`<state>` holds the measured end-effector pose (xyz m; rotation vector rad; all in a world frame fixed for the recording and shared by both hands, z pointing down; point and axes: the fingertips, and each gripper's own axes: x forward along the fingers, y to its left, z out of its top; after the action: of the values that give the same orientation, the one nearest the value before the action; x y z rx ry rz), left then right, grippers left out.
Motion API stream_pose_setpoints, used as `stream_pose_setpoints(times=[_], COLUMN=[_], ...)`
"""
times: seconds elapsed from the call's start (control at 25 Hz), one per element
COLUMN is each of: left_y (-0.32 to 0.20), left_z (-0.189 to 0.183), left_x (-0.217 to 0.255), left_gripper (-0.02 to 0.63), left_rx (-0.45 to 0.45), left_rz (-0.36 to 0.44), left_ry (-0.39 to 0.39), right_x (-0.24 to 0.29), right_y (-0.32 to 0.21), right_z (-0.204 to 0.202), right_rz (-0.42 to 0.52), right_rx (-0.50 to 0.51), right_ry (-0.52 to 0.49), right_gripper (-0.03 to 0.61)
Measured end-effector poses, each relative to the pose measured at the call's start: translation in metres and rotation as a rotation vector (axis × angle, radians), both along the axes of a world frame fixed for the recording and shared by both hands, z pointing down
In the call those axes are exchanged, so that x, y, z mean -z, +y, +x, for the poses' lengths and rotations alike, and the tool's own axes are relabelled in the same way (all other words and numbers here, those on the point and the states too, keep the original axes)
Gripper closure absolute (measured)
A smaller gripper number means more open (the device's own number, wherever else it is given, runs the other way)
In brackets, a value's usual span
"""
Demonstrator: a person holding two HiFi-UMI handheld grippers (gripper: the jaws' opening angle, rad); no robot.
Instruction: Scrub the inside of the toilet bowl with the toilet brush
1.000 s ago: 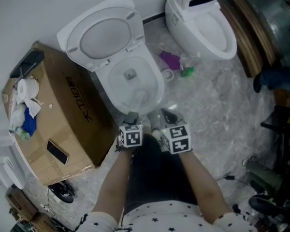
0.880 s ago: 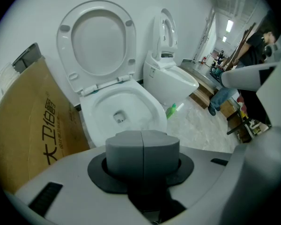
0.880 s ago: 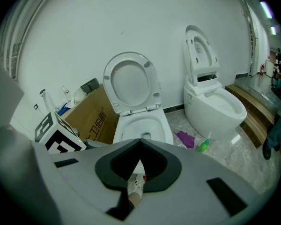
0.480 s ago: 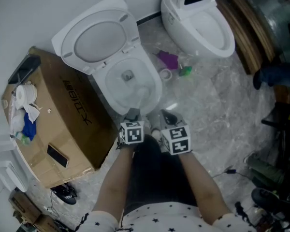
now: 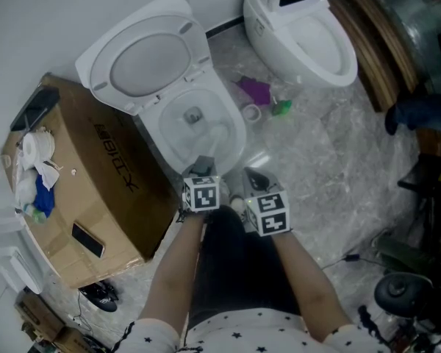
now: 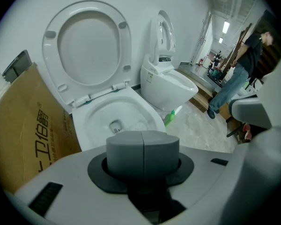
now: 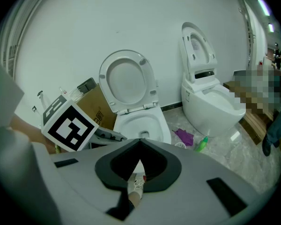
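Observation:
The white toilet bowl (image 5: 238,127) stands open, its lid and seat (image 5: 143,54) raised against the wall. A pale streak lies inside the bowl; I cannot tell whether it is a brush. My left gripper (image 5: 201,168) hovers just over the bowl's near rim, and in the left gripper view (image 6: 142,146) its grey jaws meet with nothing between them. My right gripper (image 5: 256,176) is beside it, just right of the bowl's front. In the right gripper view (image 7: 139,143) its tips touch, with the bowl (image 7: 143,123) ahead.
A cardboard box (image 5: 103,175) with tissue and a phone on top stands against the toilet's left side. A second toilet (image 5: 309,39) stands at the right. A purple object (image 5: 256,90), a white ring (image 5: 251,113) and a green bottle (image 5: 283,109) lie between them. A person (image 6: 239,64) stands far off.
My left gripper has edged forward toward the bowl's near rim. The head view has shifted slightly. The right gripper has held its place.

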<state>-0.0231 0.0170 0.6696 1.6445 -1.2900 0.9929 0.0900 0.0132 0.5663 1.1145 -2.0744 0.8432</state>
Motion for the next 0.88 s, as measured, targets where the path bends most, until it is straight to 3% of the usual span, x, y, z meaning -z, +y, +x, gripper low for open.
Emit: stream_pose_setpoints(times=[0.88], left_y=[-0.06], left_z=[-0.023], left_x=[-0.003], left_gripper=[0.463], left_rx=[-0.002], left_rz=[0.037], left_ry=[-0.01], right_x=[-0.014], right_y=[-0.014], right_z=[-0.013], right_rz=[-0.026], right_rx=[0.021], right_ry=[0.013], right_gripper=[0.573])
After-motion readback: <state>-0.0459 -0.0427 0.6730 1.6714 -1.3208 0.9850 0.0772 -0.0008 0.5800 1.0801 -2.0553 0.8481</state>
